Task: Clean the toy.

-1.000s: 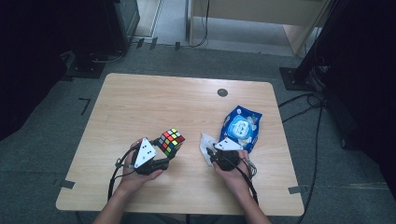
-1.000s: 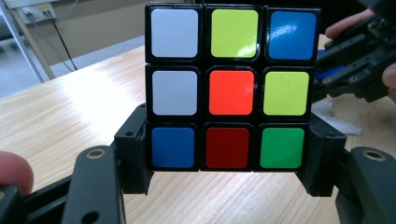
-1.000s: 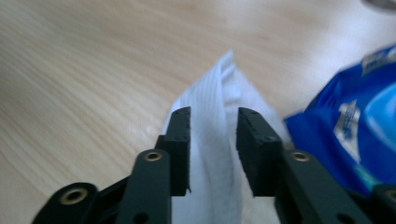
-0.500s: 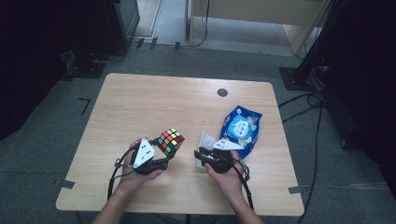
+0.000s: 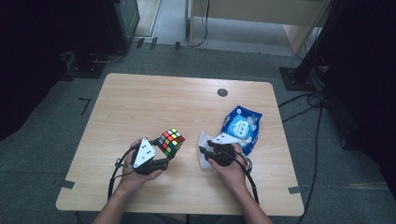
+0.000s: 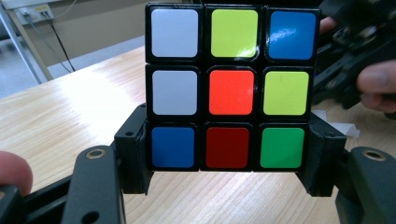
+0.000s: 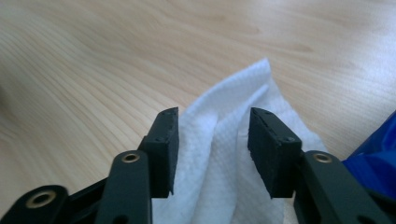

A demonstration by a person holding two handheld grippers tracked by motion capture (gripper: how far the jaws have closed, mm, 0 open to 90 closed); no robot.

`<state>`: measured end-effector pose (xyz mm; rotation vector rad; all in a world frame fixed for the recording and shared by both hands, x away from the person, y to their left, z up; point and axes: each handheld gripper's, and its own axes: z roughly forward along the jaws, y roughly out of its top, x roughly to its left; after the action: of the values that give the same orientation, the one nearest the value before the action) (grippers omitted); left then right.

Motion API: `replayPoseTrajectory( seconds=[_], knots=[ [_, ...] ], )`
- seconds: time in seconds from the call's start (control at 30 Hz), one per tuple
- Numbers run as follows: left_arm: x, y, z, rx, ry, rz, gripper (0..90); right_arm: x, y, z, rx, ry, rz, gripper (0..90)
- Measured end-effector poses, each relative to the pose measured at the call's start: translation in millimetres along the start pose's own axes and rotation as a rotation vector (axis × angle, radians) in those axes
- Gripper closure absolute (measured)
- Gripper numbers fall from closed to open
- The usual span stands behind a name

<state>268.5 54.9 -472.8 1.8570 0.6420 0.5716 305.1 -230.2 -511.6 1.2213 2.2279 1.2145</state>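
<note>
At the left of the wooden table [image 5: 140, 100], near its front edge, our left gripper [image 5: 161, 154] was clenched on the Rubik's cube [image 5: 170, 141]. In the left gripper view the two black jaws pressed the bottom layer of the cube [image 6: 229, 91] from either side and held it lifted off the tabletop, scrambled face toward the camera.

Just right of the cube, our right gripper [image 5: 205, 153] stood over a white wet wipe [image 5: 202, 157] lying crumpled on the wood. Its jaws had just been opening. In the right gripper view a raised fold of the wipe [image 7: 219, 154] sat between the pads, with a gap showing on both sides, so we judged it released rather than pinched. Farther right, touching the wipe's far side, lay the blue wet-wipe pack [image 5: 242, 127].

We saw two risks from here. The left jaws gripped only the cube's lowest layer, so a push from the wipe higher up could twist the upper layers or tip the cube out of the grip. The wipe was limp and folded; if the right jaws closed on only the crest of the fold, it could slip free or drag along the table instead of lifting.
</note>
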Motion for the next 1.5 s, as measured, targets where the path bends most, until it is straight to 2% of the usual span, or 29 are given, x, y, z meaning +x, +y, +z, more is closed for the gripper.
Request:
replayPoseTrajectory(
  seconds=[0.13,0.23,0.27,0.4,0.5,0.57,0.7,0.77,0.87,1.0,1.1,1.2,1.3,1.5],
  knots=[
    [-0.7,-0.5,0.5,0.001,-0.003,0.000,33.9,2.4,-5.5,10.1,0.063,-0.026,-0.037,52.1],
    [-1.2,-0.3,0.5,0.002,-0.004,0.002,33.9,4.6,-6.0,10.1,0.067,-0.044,-0.059,54.7],
    [-1.4,-0.2,0.5,0.003,-0.005,0.003,33.9,4.3,-6.1,10.0,0.065,-0.045,-0.062,58.0],
    [-3.5,0.0,1.3,0.005,-0.012,0.007,33.9,-0.9,-8.3,5.2,0.059,-0.050,-0.039,85.8],
    [-5.2,-0.5,2.7,0.010,-0.016,0.011,33.9,-3.0,-8.0,0.5,0.077,-0.054,-0.018,88.2],
    [-5.9,-1.1,4.0,0.015,-0.018,0.013,33.9,-1.5,-4.8,-7.5,0.040,-0.024,-0.007,88.4],
    [-8.2,-2.2,6.3,0.021,-0.028,0.015,33.9,6.9,14.7,-36.6,-0.100,0.058,0.039,88.5],
    [-10.4,-2.4,7.6,0.021,-0.037,0.019,33.9,15.8,26.7,-52.3,-0.170,0.117,0.053,88.5],
    [-16.7,-1.9,9.6,0.021,-0.050,0.028,33.9,35.6,41.8,-69.9,-0.247,0.204,0.021,88.5],
    [-30.2,0.8,12.7,0.016,-0.085,0.053,33.9,61.4,51.5,-80.9,-0.310,0.280,-0.038,88.4],
    [-41.1,3.4,13.6,0.001,-0.112,0.077,33.9,70.2,53.2,-82.0,-0.328,0.296,-0.059,88.4],
    [-46.1,6.0,11.7,-0.028,-0.125,0.084,34.0,69.1,51.3,-79.0,-0.326,0.315,-0.025,88.3],
    [-47.8,7.3,10.0,-0.037,-0.131,0.091,34.0,66.5,48.8,-77.2,-0.342,0.310,-0.014,88.3],
    [-46.1,7.8,8.1,-0.044,-0.130,0.089,34.1,53.0,43.6,-72.4,-0.339,0.241,0.007,88.0]
  ],
)
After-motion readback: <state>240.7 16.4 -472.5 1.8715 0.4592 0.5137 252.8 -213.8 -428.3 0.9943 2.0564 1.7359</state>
